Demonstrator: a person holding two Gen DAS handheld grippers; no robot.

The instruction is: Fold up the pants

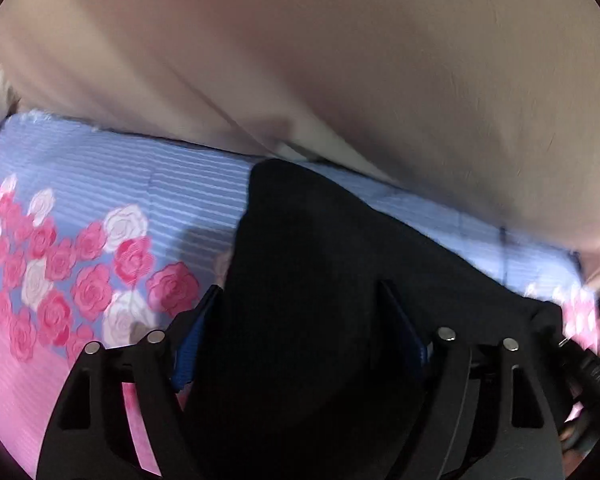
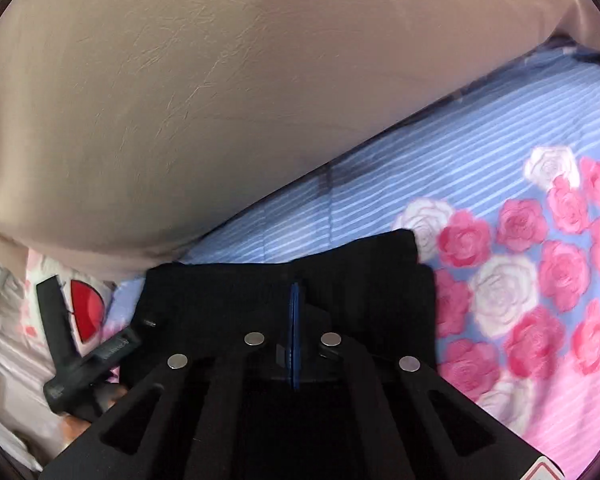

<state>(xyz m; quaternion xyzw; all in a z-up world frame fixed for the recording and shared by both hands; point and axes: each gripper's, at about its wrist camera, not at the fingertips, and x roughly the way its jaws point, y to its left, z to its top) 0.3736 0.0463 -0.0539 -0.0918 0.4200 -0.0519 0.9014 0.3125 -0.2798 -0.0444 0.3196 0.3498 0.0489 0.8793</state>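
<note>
Rose-print bedspread (image 1: 60,264), left gripper (image 1: 300,316) angled down, released over black pants (image 1: 300,240), right gripper (image 2: 295,300) clenched

The pants (image 1: 308,264) are plain black. The bedsheet (image 2: 480,184) is blue with thin white stripes, pink and white roses, turning pink nearer. The wall (image 2: 204,92) is beige.

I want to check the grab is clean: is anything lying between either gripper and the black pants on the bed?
Nothing visible does. The left gripper stands open with the black pants right between its fingers, no other item there. The right gripper is shut directly over the pants. Only the rose-print bedspread lies around them.
</note>
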